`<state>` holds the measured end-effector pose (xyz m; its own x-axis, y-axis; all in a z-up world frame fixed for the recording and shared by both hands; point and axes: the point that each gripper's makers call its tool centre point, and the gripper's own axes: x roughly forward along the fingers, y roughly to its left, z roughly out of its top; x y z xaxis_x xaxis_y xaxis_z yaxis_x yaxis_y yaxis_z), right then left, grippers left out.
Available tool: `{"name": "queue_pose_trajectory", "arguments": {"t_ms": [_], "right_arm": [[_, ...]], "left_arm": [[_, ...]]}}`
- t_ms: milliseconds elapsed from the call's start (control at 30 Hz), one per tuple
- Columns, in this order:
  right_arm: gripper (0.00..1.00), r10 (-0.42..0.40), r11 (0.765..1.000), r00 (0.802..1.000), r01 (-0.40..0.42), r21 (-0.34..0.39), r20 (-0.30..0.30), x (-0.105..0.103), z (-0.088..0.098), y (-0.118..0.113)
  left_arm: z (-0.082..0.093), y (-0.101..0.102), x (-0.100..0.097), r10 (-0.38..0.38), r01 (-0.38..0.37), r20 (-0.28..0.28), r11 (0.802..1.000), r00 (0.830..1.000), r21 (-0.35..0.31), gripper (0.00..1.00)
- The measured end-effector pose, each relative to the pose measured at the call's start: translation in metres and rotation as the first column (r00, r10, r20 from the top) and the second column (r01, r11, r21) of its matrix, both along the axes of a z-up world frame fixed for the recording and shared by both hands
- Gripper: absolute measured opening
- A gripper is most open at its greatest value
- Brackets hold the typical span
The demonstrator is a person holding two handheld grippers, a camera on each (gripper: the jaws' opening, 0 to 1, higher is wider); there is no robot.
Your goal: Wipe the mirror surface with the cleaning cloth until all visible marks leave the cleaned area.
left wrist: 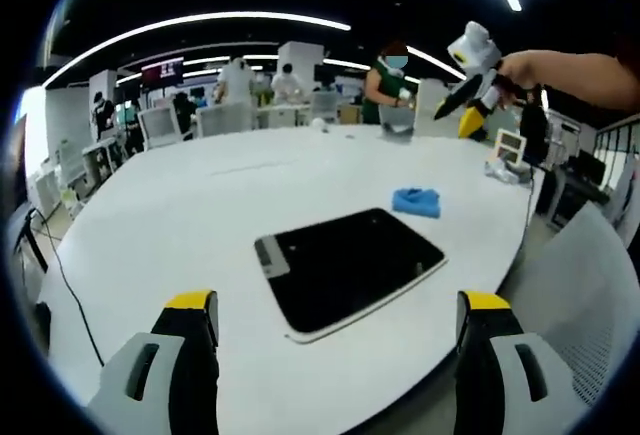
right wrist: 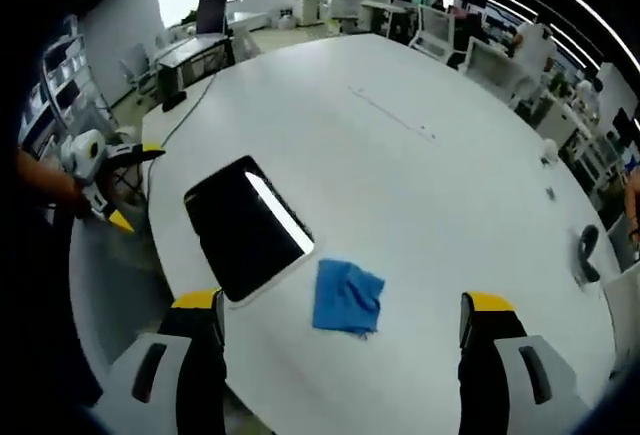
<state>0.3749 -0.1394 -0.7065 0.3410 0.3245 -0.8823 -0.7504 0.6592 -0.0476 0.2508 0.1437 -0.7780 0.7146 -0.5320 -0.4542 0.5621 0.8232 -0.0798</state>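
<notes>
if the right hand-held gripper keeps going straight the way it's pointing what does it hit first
Probably the blue cloth, lying on the white table between the open jaws of the right hand-held gripper; depth is uncertain.

Left gripper (left wrist: 338, 330): two thick jaws, black inner faces, yellow caps at the tips; light grey outer shells, each with a dark oval slot
Right gripper (right wrist: 340, 330): same build; yellow-capped black jaws, grey slotted shells; seen from the left gripper view, a white body with black and yellow jaws
Arm (left wrist: 575, 73): bare; no sleeve visible
</notes>
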Motion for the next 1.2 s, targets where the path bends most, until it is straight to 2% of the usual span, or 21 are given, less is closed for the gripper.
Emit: {"name": "queue_pose_trajectory", "arguments": {"t_ms": [100,133,233,333,500,600,700,833,933,1033,1200], "right_arm": [[0.98,0.042,0.998,0.999,-0.043,-0.035,-0.032,0.007,0.007,0.001],[0.97,0.07,0.995,0.995,-0.074,-0.06,-0.065,0.007,0.008,-0.001],[0.96,0.105,0.989,0.992,-0.111,-0.097,-0.067,0.016,0.012,0.0],[0.86,0.141,0.982,0.984,-0.153,-0.115,-0.105,0.014,0.009,0.001],[0.82,0.169,0.978,0.982,-0.178,-0.11,-0.081,0.013,0.005,0.004],[0.81,0.208,0.968,0.977,-0.211,-0.133,-0.039,0.016,-0.001,0.004],[0.81,0.222,0.968,0.975,-0.219,-0.123,0.009,0.02,-0.009,0.008],[0.79,0.202,0.967,0.979,-0.204,-0.153,-0.031,0.019,-0.04,-0.003],[0.74,0.195,0.968,0.978,-0.203,-0.147,-0.069,0.016,-0.059,-0.004],[0.72,0.192,0.969,0.977,-0.204,-0.142,-0.092,0.016,-0.072,-0.001],[0.62,0.193,0.968,0.973,-0.209,-0.135,-0.127,0.018,-0.091,-0.001]], "left_arm": [[0.0,0.0,0.0,0.001,-0.001,-0.003,1.0,1.0,-0.005,1.0],[0.0,0.001,-0.001,0.002,-0.002,-0.003,1.0,1.0,-0.003,1.0],[-0.001,0.001,-0.001,0.002,-0.002,-0.007,1.0,1.0,0.003,1.0],[0.007,0.004,0.004,0.02,-0.019,0.037,1.0,0.999,-0.019,1.0],[0.006,0.008,0.005,0.053,-0.053,0.024,0.998,0.998,-0.026,1.0],[0.001,0.004,0.002,0.027,-0.027,0.005,1.0,1.0,0.001,1.0],[0.002,0.0,0.001,0.003,-0.003,0.015,1.0,1.0,0.011,0.99],[0.003,0.01,0.004,0.057,-0.057,0.015,0.998,0.998,-0.009,0.99],[0.001,0.008,0.002,0.047,-0.047,0.008,0.999,0.999,0.001,1.0],[0.001,0.007,0.002,0.041,-0.041,0.01,0.999,0.999,0.005,0.99],[0.0,0.011,0.003,0.065,-0.065,-0.002,0.998,0.998,-0.006,0.99]]}}
